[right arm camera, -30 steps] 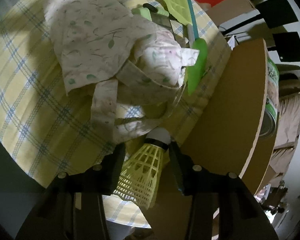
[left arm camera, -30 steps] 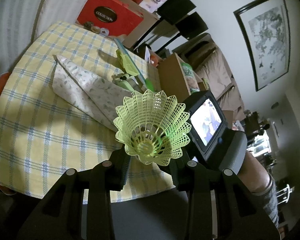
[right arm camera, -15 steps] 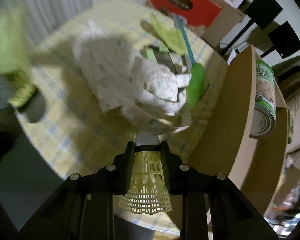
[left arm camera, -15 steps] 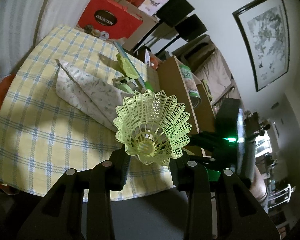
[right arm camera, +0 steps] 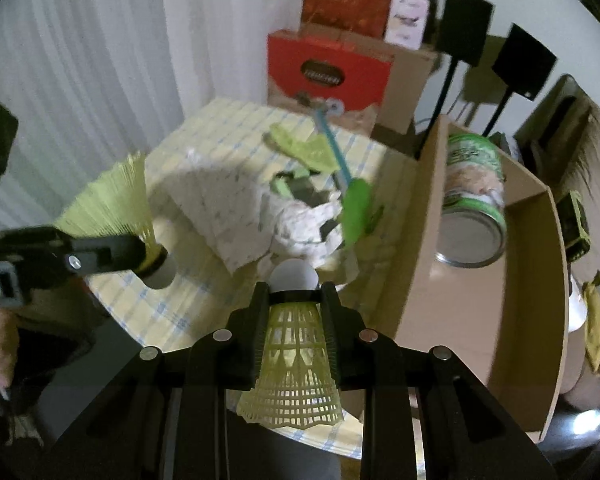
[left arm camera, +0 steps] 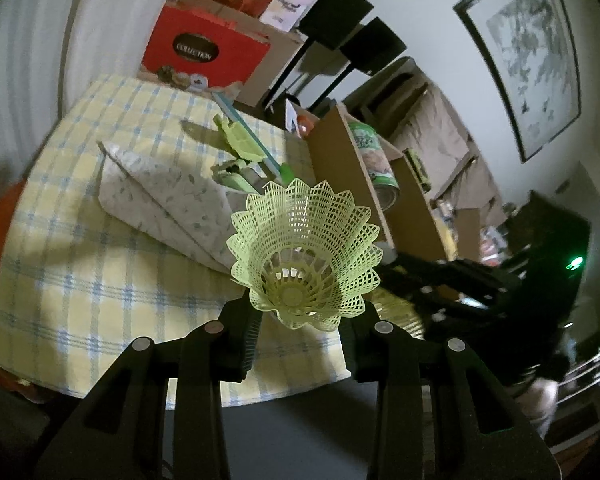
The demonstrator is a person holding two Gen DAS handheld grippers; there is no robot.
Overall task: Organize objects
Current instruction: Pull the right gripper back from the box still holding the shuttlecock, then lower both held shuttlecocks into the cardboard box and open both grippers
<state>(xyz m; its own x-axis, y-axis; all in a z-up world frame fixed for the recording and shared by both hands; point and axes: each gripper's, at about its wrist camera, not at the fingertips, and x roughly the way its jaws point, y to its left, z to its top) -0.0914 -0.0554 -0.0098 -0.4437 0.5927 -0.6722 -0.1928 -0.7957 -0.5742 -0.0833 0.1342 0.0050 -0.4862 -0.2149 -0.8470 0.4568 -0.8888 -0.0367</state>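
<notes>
My left gripper [left arm camera: 300, 316] is shut on the base of a yellow-green plastic shuttlecock [left arm camera: 304, 256], whose open skirt faces the camera. In the right wrist view the same left gripper [right arm camera: 140, 258] reaches in from the left, with that shuttlecock [right arm camera: 112, 204] fanning up and its white cork [right arm camera: 162, 276] pointing down. My right gripper [right arm camera: 294, 296] is shut on a second shuttlecock [right arm camera: 292, 352], held above the table edge. Its pads press the neck, and its white cork [right arm camera: 294, 276] points forward. The right gripper [left arm camera: 440, 280] shows dark and blurred at the right of the left wrist view.
A round table with a yellow checked cloth [left arm camera: 80, 280] carries a floral fabric bag [right arm camera: 228, 200] and green plastic pieces with a blue stick [right arm camera: 332, 148]. Beside the table stands an open cardboard box [right arm camera: 452, 320] holding a can [right arm camera: 476, 196]. A red box [right arm camera: 328, 68] and a curtain stand behind.
My right gripper closed on the second shuttlecock and lifted it off the cloth, tilting up. My left gripper rose a little with its shuttlecock. The right gripper moved rightward in the left wrist view.
</notes>
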